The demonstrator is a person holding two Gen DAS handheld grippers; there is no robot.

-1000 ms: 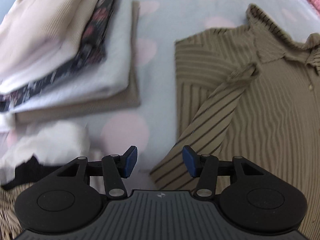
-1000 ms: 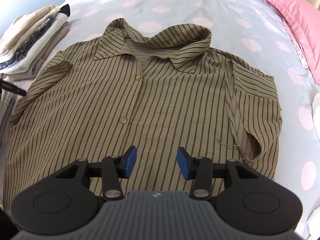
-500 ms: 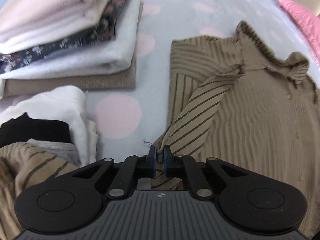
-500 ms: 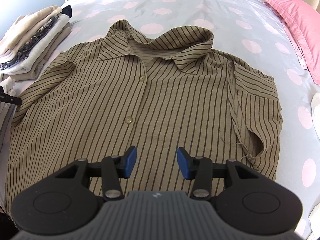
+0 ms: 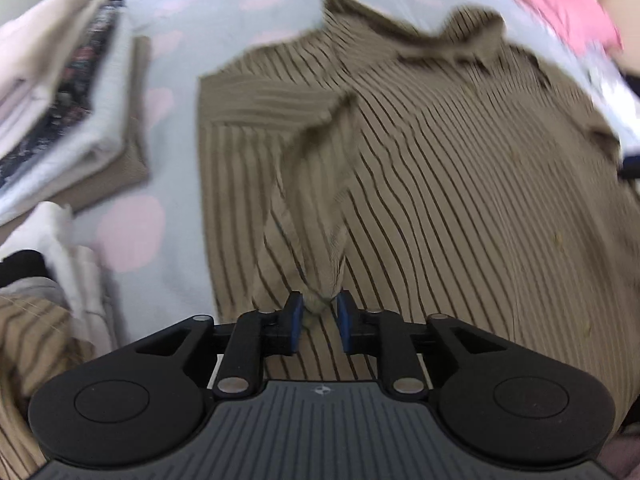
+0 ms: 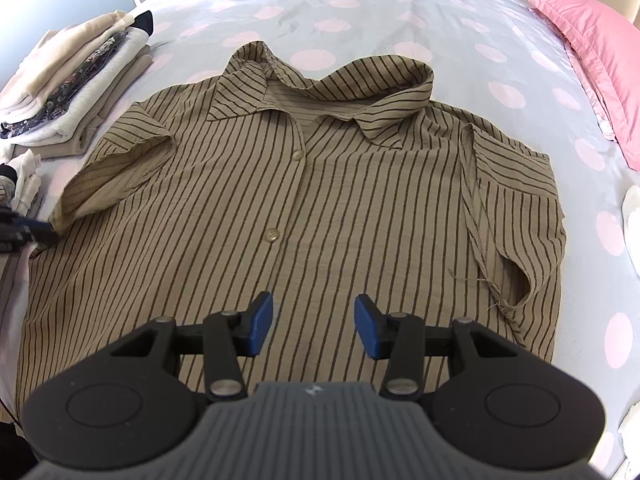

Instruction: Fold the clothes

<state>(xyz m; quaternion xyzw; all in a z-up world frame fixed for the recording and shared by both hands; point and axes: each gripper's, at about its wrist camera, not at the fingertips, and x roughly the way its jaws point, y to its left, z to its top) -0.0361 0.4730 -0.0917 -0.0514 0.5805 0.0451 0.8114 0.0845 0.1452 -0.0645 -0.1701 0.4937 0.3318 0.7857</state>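
Note:
A tan shirt with dark stripes [image 6: 320,200] lies front up, collar far, on the dotted bed sheet [image 6: 360,0]. In the left wrist view my left gripper [image 5: 319,312] pinches the bunched hem of the shirt's left sleeve [image 5: 316,200], lifted over the shirt body [image 5: 460,200]. Its jaws are opening slightly with the cloth still between the pads. The right wrist view shows that sleeve [image 6: 120,168] pulled toward the left gripper [image 6: 36,232] at the frame's left edge. My right gripper [image 6: 314,320] hovers open over the shirt's lower front, holding nothing.
A stack of folded clothes [image 6: 68,92] sits on the bed left of the shirt. A loose pile of garments [image 5: 60,260] lies nearer, at the left. A pink pillow [image 6: 600,40] is at the far right, and a white item [image 6: 632,232] at the right edge.
My left gripper shut on the sleeve hem, then lifted and carried it rightward over the shirt body. The view is now blurred. The right gripper stayed still and open.

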